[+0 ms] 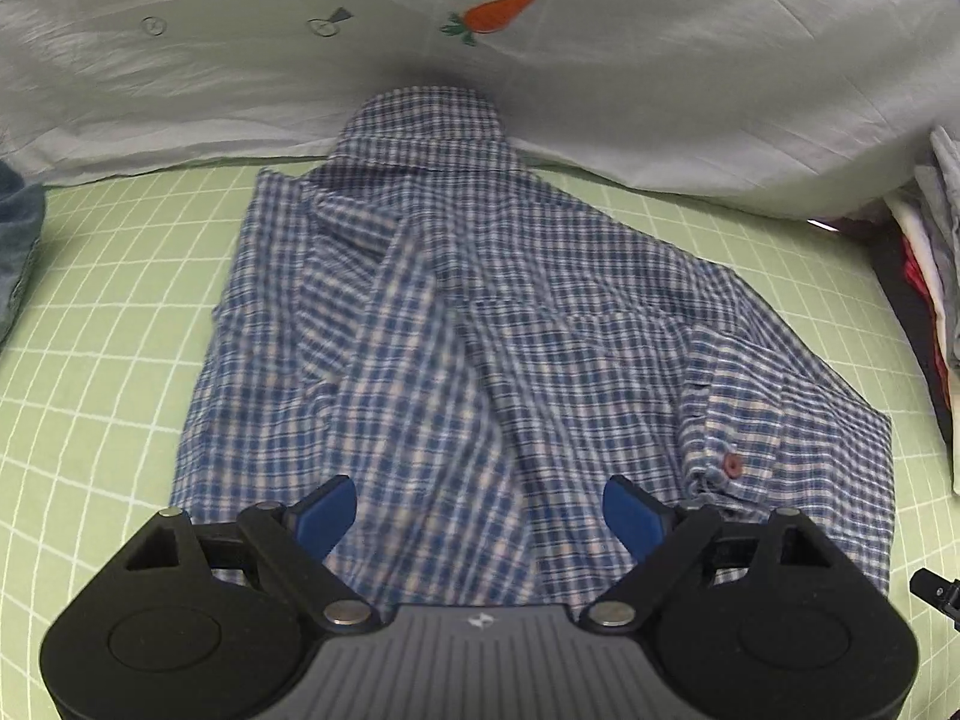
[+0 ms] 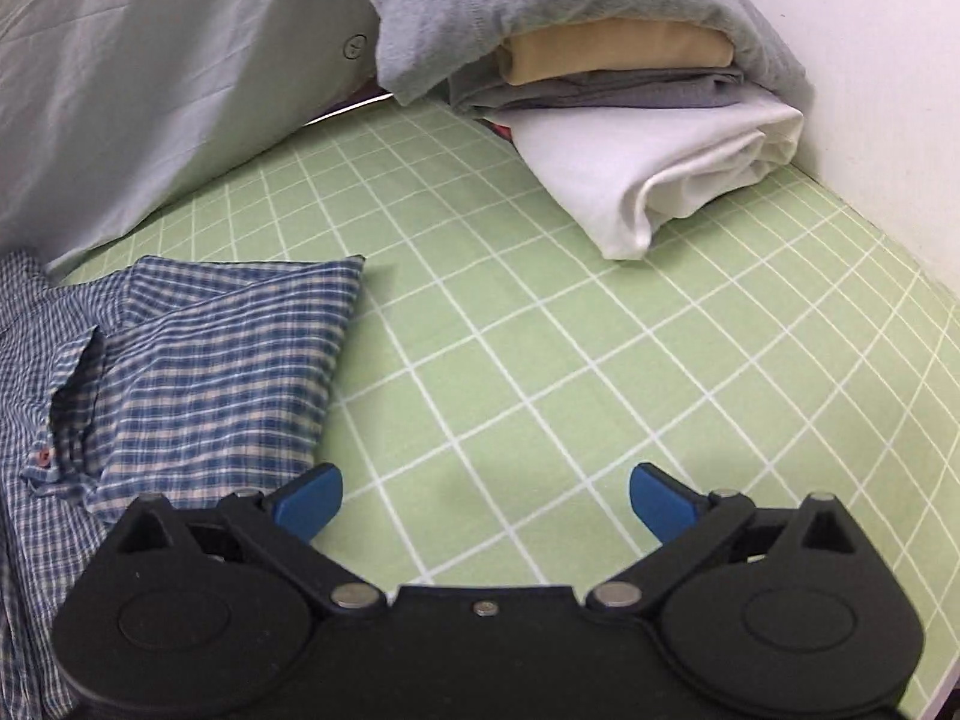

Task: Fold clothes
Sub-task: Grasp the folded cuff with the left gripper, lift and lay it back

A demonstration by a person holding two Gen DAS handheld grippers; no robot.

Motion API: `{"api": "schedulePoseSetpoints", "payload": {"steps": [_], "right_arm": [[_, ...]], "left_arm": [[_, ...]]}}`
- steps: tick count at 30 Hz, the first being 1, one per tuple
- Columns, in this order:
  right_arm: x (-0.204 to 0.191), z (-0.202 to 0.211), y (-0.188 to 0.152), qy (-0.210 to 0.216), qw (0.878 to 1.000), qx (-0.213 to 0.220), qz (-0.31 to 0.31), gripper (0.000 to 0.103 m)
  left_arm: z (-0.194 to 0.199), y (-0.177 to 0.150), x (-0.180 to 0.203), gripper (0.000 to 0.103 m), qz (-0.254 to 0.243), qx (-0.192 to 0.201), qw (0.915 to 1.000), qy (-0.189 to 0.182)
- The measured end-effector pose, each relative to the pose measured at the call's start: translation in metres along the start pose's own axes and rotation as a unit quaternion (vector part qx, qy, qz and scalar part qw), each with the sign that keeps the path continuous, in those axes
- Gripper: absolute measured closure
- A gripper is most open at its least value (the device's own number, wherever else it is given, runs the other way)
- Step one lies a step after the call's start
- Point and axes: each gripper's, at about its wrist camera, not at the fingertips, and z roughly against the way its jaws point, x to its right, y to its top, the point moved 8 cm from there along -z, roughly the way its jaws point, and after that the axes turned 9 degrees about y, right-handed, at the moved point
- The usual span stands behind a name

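Note:
A blue and white checked shirt lies on the green grid sheet, collar at the far end against a pillow, both sides folded in, and a cuff with a red button on its right. My left gripper is open above the shirt's near hem, holding nothing. In the right wrist view the shirt's right edge lies at the left. My right gripper is open and empty over the bare sheet, just right of the shirt.
A white pillow with carrot prints lies behind the shirt. A stack of folded clothes, grey on top and white at the bottom, sits at the far right by a white wall. A blue denim garment lies at the far left.

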Motion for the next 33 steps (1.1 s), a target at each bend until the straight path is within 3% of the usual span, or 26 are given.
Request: {"api": "schedulePoseSetpoints", "payload": {"steps": [8, 11, 14, 16, 20, 24, 29, 33], "right_arm": [[0.007, -0.023, 0.010, -0.012, 1.000, -0.017, -0.009, 0.000], [0.011, -0.025, 0.014, -0.018, 1.000, -0.016, -0.016, 0.000], [0.013, -0.026, 0.014, -0.029, 0.999, -0.017, -0.006, 0.000], [0.012, -0.028, 0.013, -0.033, 0.999, -0.021, -0.001, 0.000], [0.006, -0.030, 0.011, -0.032, 0.999, -0.030, 0.009, 0.000], [-0.009, -0.025, 0.008, -0.024, 0.999, -0.030, 0.033, 0.000], [-0.033, -0.017, 0.002, -0.009, 0.997, -0.033, 0.066, 0.000], [-0.057, -0.008, -0.004, 0.004, 0.995, -0.034, 0.094, 0.000]], "left_arm": [[-0.025, 0.015, 0.080, 0.014, -0.061, -0.008, 0.9949, -0.080], [-0.036, 0.011, 0.097, 0.019, -0.070, -0.019, 0.9926, -0.098], [-0.048, 0.006, 0.106, 0.047, -0.070, -0.038, 0.9910, -0.108], [-0.052, 0.002, 0.104, 0.072, -0.063, -0.049, 0.9894, -0.121], [-0.041, 0.001, 0.092, 0.086, -0.070, -0.025, 0.9879, -0.136], [-0.018, 0.010, 0.071, 0.088, -0.048, 0.009, 0.9883, -0.144], [0.012, 0.034, 0.015, 0.088, 0.020, 0.063, 0.9887, -0.135], [0.022, 0.056, -0.062, 0.088, 0.117, 0.099, 0.9823, -0.108]]}}
